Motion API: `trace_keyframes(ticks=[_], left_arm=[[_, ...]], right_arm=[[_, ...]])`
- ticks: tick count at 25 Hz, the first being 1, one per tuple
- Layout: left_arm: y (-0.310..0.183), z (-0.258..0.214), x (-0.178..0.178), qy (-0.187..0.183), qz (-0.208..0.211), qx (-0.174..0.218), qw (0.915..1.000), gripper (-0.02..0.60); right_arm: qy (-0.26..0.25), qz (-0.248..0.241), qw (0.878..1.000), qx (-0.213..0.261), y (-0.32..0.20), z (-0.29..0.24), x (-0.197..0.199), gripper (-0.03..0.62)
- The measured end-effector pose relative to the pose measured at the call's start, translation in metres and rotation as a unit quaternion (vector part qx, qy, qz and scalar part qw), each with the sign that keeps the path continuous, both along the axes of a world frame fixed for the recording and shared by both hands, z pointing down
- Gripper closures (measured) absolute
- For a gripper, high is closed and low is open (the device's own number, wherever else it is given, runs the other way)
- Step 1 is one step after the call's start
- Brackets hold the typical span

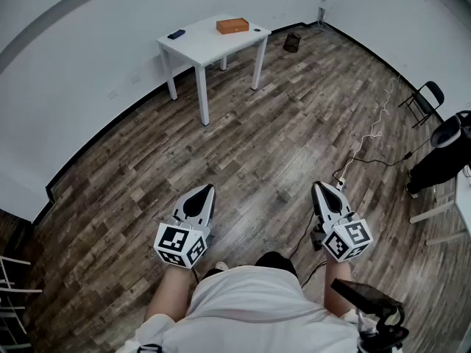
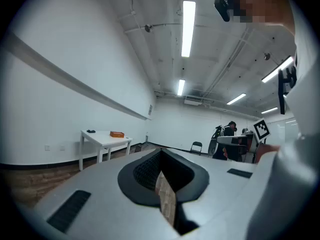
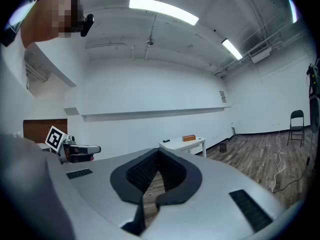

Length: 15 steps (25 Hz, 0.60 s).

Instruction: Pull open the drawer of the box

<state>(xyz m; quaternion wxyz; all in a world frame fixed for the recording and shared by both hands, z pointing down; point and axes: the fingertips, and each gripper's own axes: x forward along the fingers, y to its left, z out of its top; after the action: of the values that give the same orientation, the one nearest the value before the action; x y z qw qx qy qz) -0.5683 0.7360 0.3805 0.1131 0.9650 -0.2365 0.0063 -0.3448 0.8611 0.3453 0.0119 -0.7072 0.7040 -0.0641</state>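
Observation:
The box (image 1: 232, 26) is small and orange-brown and lies on a white table (image 1: 206, 39) at the far wall, well away from me. It also shows small in the left gripper view, box (image 2: 117, 134), and in the right gripper view, box (image 3: 188, 138). No drawer can be made out at this distance. My left gripper (image 1: 208, 190) hangs low in front of the person's body, shut and holding nothing. My right gripper (image 1: 317, 187) hangs beside it, likewise shut and bare. In both gripper views the jaws meet at their tips, left gripper (image 2: 161, 152) and right gripper (image 3: 159, 152).
A dark flat device (image 1: 176, 34) lies on the table's left end. A black bin (image 1: 292, 43) stands by the wall right of the table. A folding chair (image 1: 425, 98), a white cable (image 1: 374, 127) and a person in black (image 1: 441, 157) are at the right. Wooden floor lies between me and the table.

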Motion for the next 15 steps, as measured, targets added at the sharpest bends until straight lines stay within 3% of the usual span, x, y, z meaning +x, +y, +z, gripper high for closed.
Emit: trace_keyframes(ticks=[7, 15], left_arm=[[-0.040, 0.015, -0.024, -0.005, -0.006, -0.011, 0.9999, 0.571], [-0.085, 0.016, -0.001, -0.031, -0.022, 0.008, 0.9992, 0.571]], right_arm=[[0.011, -0.004, 1.000, -0.022, -0.033, 0.012, -0.027, 0.595], [-0.003, 0.002, 1.000, -0.025, -0.073, 0.023, -0.002, 0.595]])
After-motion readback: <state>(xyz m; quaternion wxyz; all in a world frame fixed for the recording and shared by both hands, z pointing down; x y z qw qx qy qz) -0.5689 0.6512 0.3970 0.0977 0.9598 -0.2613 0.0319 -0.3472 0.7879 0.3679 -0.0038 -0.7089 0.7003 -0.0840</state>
